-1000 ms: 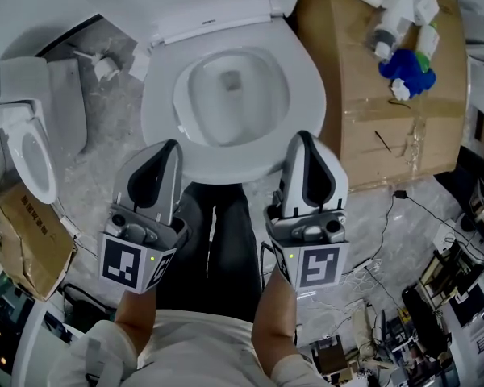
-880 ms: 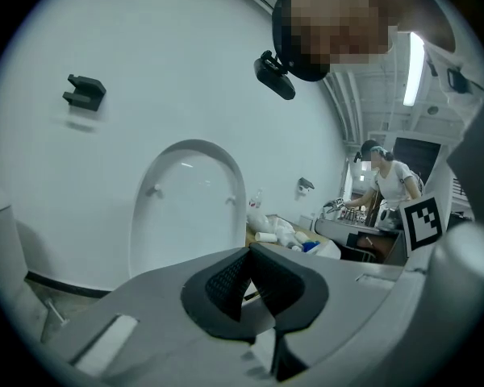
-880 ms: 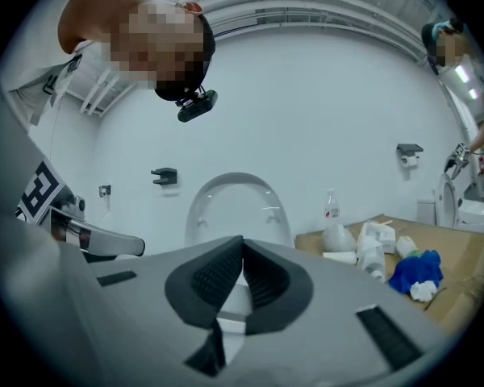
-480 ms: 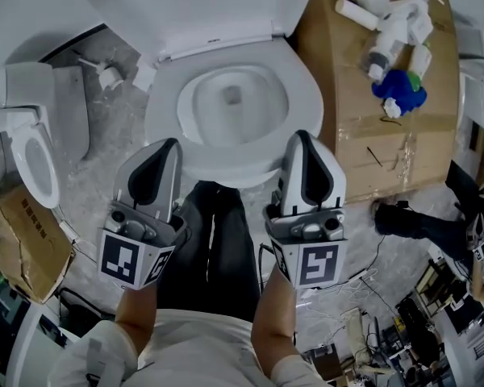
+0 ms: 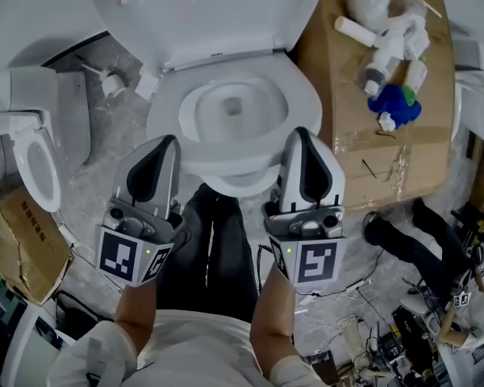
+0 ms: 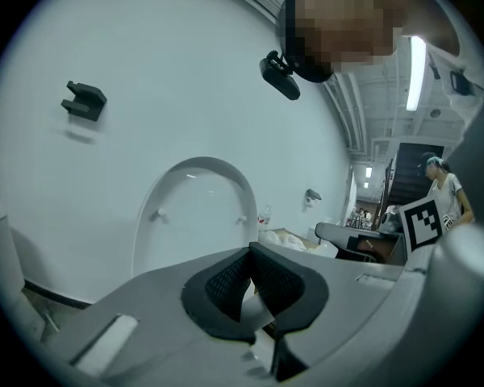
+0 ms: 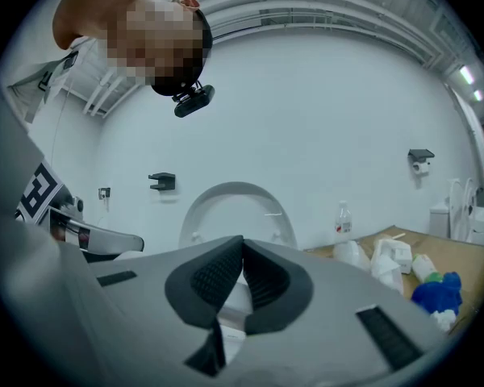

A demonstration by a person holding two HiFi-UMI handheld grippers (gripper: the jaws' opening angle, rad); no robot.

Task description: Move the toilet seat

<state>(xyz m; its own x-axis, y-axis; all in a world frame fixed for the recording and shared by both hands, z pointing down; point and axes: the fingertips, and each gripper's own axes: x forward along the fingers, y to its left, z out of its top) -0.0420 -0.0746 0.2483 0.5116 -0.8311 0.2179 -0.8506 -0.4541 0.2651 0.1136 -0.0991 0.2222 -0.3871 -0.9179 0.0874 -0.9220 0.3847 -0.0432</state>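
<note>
The white toilet [image 5: 230,164] stands straight ahead. Its lid [image 5: 202,6] is raised against the wall and the seat ring [image 5: 302,95] lies flat over the bowl. My left gripper [image 5: 166,142] and right gripper [image 5: 303,134] hover side by side over the front rim, both shut and holding nothing. In the left gripper view the shut left gripper [image 6: 250,252] points at the upright lid [image 6: 198,208]. In the right gripper view the shut right gripper [image 7: 242,244] faces the same lid [image 7: 238,208].
A cardboard box [image 5: 371,147] at the right carries white bottles [image 5: 391,43] and a blue object [image 5: 399,103]. Another white toilet seat [image 5: 28,156] and a torn carton [image 5: 24,248] lie at the left. A person's dark legs [image 5: 411,244] and cables [image 5: 363,329] fill the lower right.
Both grippers have lifted a little, still shut and side by side. More of the raised lid shows at the top. A person's dark legs have stepped in at the right.
</note>
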